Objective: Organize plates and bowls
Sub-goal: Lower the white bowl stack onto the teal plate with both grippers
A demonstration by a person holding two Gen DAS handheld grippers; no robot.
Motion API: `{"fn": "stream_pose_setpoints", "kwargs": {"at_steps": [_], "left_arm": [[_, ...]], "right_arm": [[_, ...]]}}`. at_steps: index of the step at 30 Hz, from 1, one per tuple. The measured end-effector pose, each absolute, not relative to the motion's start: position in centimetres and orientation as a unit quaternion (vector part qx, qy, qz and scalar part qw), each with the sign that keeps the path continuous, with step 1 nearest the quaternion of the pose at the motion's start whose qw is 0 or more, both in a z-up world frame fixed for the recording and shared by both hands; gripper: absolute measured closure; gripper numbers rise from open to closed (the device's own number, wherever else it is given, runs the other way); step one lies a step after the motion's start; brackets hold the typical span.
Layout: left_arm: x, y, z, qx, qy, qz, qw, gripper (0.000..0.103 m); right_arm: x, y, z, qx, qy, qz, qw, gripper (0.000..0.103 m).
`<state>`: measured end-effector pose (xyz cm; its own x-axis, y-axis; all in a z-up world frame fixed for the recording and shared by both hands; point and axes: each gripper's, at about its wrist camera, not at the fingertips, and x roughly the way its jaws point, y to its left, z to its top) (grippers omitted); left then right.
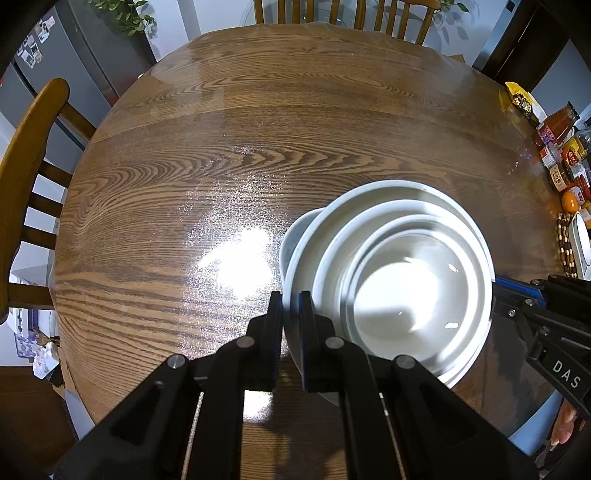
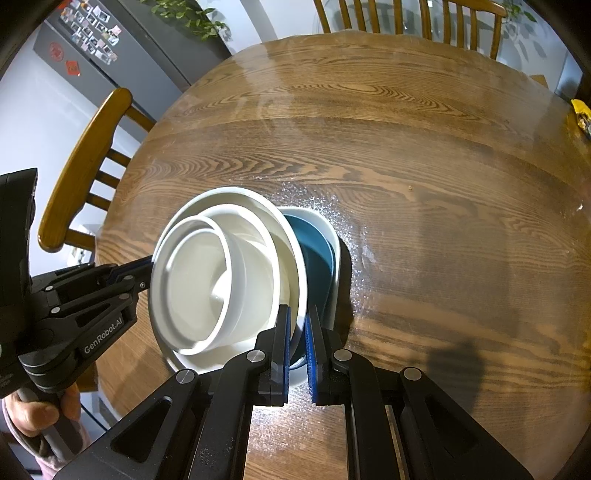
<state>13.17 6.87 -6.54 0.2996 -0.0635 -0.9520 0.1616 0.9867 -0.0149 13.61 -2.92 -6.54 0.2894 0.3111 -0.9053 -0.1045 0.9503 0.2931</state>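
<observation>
Three white bowls (image 1: 399, 280) sit nested one inside another, smallest innermost, on the round wooden table (image 1: 221, 147). They lean inside a bowl with a blue lining (image 2: 314, 258). My left gripper (image 1: 291, 308) is shut on the left rim of the biggest white bowl, one finger outside and one inside. My right gripper (image 2: 298, 325) is shut on the opposite rim of that white bowl (image 2: 229, 273), its outer finger down in the blue bowl. Each gripper also shows in the other's view: the right gripper (image 1: 496, 291) at the stack's right edge, the left gripper (image 2: 147, 269) at its left edge.
Jars, packets (image 1: 561, 155) and an orange (image 1: 569, 201) crowd the table's right edge. Wooden chairs stand on the left (image 1: 33, 155) and at the far side (image 2: 406, 18). A grey fridge (image 2: 122, 44) stands behind. A hand (image 2: 33, 410) holds the left gripper's handle.
</observation>
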Motion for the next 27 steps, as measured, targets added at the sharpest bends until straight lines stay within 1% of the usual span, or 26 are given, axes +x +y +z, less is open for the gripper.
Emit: {"fn": "stream_pose_setpoints", "kwargs": {"at_steps": [27], "left_arm": [[13.23,6.51,-6.38,0.046,0.587,-0.07,0.805,0.1]], "right_arm": [[13.96,-3.1,-6.9,0.088,0.587,0.125,0.795,0.092]]}}
